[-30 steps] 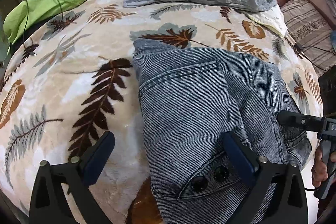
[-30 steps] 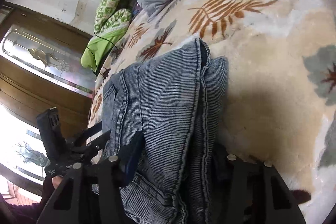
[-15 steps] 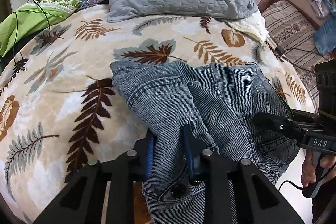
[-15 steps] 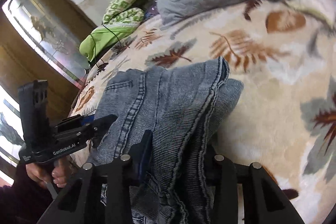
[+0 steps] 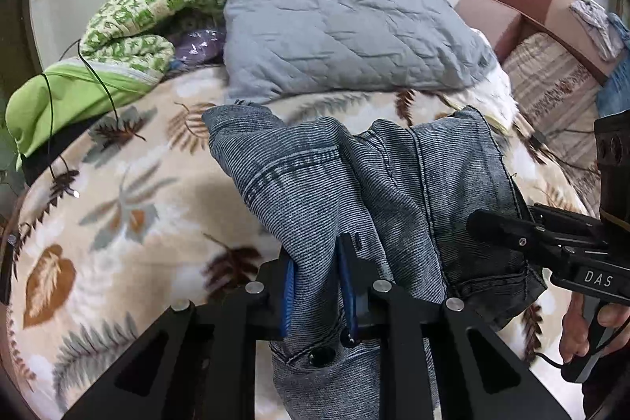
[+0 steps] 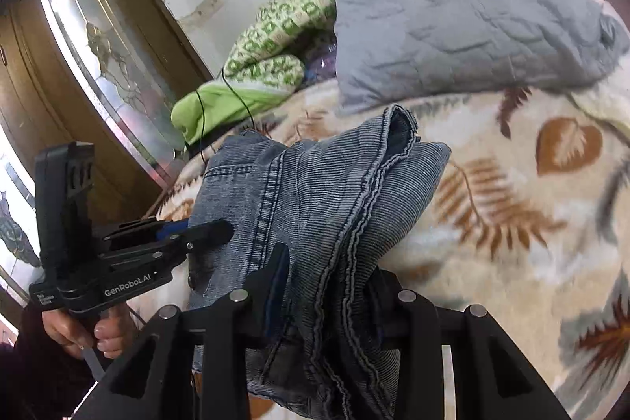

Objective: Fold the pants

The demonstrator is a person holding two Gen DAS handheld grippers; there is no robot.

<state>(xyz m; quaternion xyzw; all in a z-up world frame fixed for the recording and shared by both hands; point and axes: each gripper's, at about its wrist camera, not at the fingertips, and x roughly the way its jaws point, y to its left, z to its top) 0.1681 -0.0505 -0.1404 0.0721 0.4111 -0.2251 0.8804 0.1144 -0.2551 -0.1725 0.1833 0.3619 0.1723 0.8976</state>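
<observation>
The folded grey-blue denim pants are lifted off the leaf-print blanket on the bed. My left gripper is shut on the pants' near edge by the waistband buttons. My right gripper is shut on the other near edge, with a thick fold of denim between its fingers. Each gripper shows in the other's view: the right one at the right edge of the left wrist view, the left one at the left of the right wrist view.
A grey quilted pillow lies just behind the pants. A green patterned blanket with a black cable sits at the back left. A brown sofa stands to the right. A wooden glass-panelled door is on the left.
My left gripper closed on the pants' edge. Both grippers raised the pants off the blanket and moved them toward the pillow.
</observation>
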